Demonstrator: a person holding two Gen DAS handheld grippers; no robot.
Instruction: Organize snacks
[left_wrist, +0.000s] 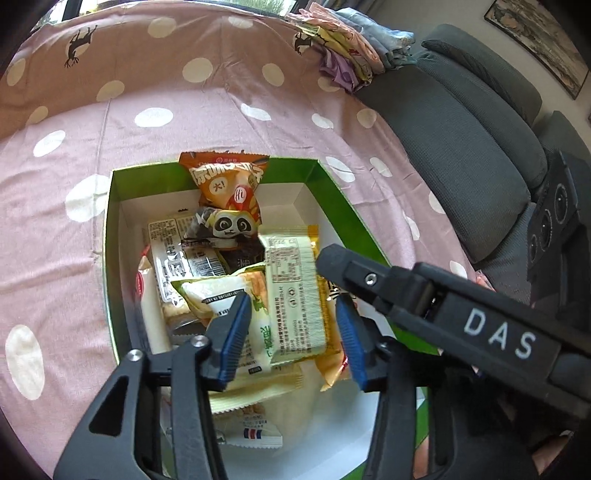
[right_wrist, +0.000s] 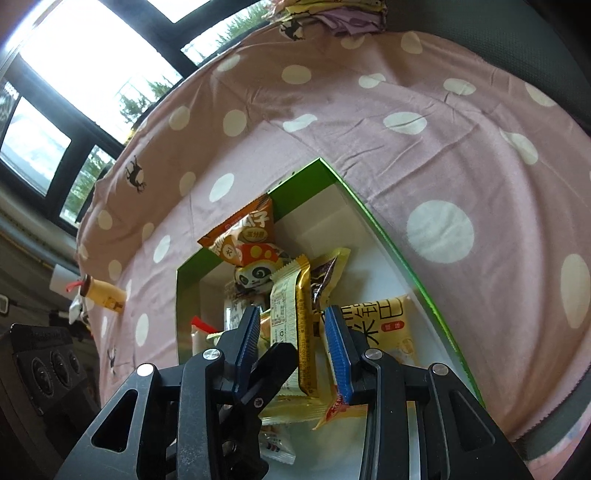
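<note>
A green box (left_wrist: 110, 229) with a white inside sits on the pink dotted cloth and holds several snack packets. A pale yellow bar packet (left_wrist: 293, 291) stands tilted on the pile, between the pads of my open left gripper (left_wrist: 293, 332); it also shows in the right wrist view (right_wrist: 291, 325). My right gripper (right_wrist: 295, 350) is open just above the same packet, its black finger (left_wrist: 369, 273) crossing the left wrist view. An orange packet (left_wrist: 229, 181) leans on the far wall, above a panda packet (left_wrist: 227, 225). A yellow rice cracker packet (right_wrist: 380, 325) lies at the right.
A grey sofa (left_wrist: 472, 147) runs along the right side. A heap of folded cloths (left_wrist: 347, 48) lies at the far corner. A small yellow bottle (right_wrist: 105, 295) lies on the cloth to the left of the box. Windows are beyond.
</note>
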